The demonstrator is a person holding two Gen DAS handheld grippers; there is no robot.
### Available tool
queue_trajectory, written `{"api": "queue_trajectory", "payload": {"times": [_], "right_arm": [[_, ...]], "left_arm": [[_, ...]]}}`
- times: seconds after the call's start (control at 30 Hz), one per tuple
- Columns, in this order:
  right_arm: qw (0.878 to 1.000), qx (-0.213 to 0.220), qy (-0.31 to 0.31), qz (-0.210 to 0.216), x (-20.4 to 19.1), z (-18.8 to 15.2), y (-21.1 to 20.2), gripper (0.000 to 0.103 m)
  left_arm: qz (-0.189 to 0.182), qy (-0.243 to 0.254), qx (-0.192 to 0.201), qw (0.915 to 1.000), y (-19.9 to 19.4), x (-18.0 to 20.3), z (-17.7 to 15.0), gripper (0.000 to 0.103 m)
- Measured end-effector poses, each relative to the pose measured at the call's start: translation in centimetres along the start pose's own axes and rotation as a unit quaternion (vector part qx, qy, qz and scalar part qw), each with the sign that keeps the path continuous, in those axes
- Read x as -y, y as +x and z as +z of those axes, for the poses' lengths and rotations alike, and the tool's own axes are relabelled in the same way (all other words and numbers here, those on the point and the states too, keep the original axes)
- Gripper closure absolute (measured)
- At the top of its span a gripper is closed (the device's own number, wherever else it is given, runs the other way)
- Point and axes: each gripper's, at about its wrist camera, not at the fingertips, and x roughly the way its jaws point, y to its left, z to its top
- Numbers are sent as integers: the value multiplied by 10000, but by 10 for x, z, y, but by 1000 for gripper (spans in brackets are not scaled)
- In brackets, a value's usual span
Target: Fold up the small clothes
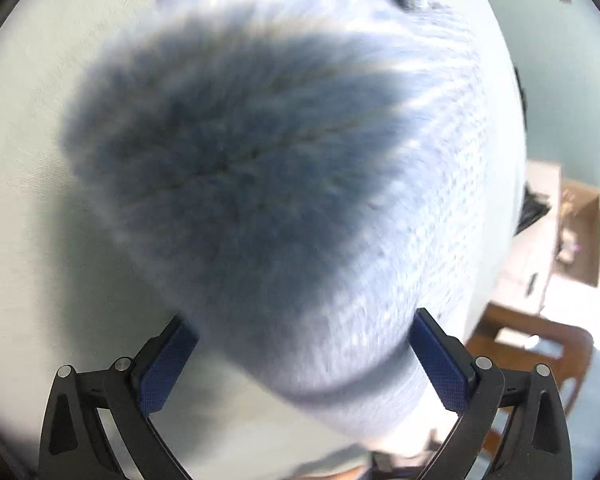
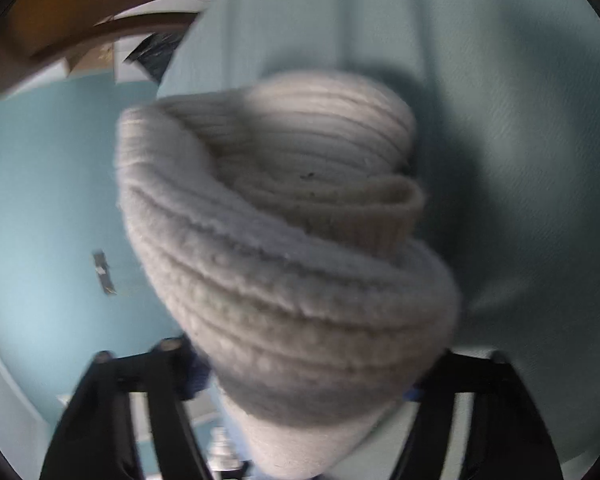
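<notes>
A pale ribbed knit hat [image 1: 308, 184] fills the left wrist view, close to the lens and blurred, hanging over a pale cloth-covered table [image 1: 32, 160]. My left gripper [image 1: 304, 356] has its blue pads [image 1: 168, 368] spread wide on either side of the knit, not pressing it. In the right wrist view the same knit hat [image 2: 284, 264] is bunched and folded over itself above the table [image 2: 520, 140]. My right gripper [image 2: 308, 376] has the hat between its fingers; the fingertips are hidden behind the fabric.
A wooden chair [image 1: 540, 344] and an open cardboard box [image 1: 580, 232] stand beyond the table's right edge in the left view. The right view shows a teal floor [image 2: 52, 208] and wooden furniture [image 2: 100, 0] at upper left.
</notes>
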Motion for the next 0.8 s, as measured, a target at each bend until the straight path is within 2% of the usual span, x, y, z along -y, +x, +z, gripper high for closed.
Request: {"api": "queue_trajectory", "payload": {"times": [0.07,0.1,0.17,0.2,0.27,0.33,0.37,0.4,0.47,0.53,0.57,0.6,0.63,0.67,0.7,0.73,0.8], "right_arm": [[9981,185,-555,-190,-22,-4,-11,53],[9957,280,-831,-313,-37,-8,-19,54],[9936,343,-1008,-380,-54,-16,-23,54],[9928,344,-1073,-397,-63,-16,-29,55],[9911,371,-1215,-394,-77,-15,-37,56],[9773,752,-1913,-511,-101,-17,-55,57],[9688,945,-2220,-571,-107,-19,-61,57],[9532,1237,-2678,-669,-120,-24,-72,57],[9302,1580,-3223,-767,-136,-32,-86,57],[9136,1703,-3595,-843,-148,-39,-92,57],[9091,1696,-3714,-822,-153,-45,-91,57],[9042,1713,-3833,-784,-154,-48,-91,57],[8989,1748,-3943,-768,-151,-50,-87,57],[8929,1781,-4065,-758,-153,-52,-85,57],[8872,1792,-4189,-732,-154,-54,-87,57],[8841,1793,-4260,-691,-157,-58,-81,57],[8836,1712,-4317,-604,-153,-56,-81,57]], "left_arm": [[351,59,129,9993,-17,1,-6,0],[696,120,363,9968,-33,3,-14,0],[1146,317,841,9893,-59,9,-26,0],[1173,546,1095,9855,-71,18,-34,0],[1135,1135,1364,9776,-81,42,-43,0],[1338,2063,1720,9539,-81,78,-58,0],[1510,2474,1952,9370,-78,96,-69,0],[1766,3034,2118,9121,-67,117,-87,0],[2083,3772,1991,8802,-38,146,-113,0],[2057,4605,1540,8497,2,170,-145,0],[2110,5044,1425,8251,24,181,-162,0],[2189,5297,1464,8062,39,188,-172,0],[2281,5453,1574,7911,50,190,-180,0],[2376,5508,1727,7813,60,189,-185,0],[2377,5491,1802,7807,71,184,-188,0],[2318,5429,1739,7882,81,179,-190,0],[2239,5162,1253,8171,106,175,-180,0]]}}
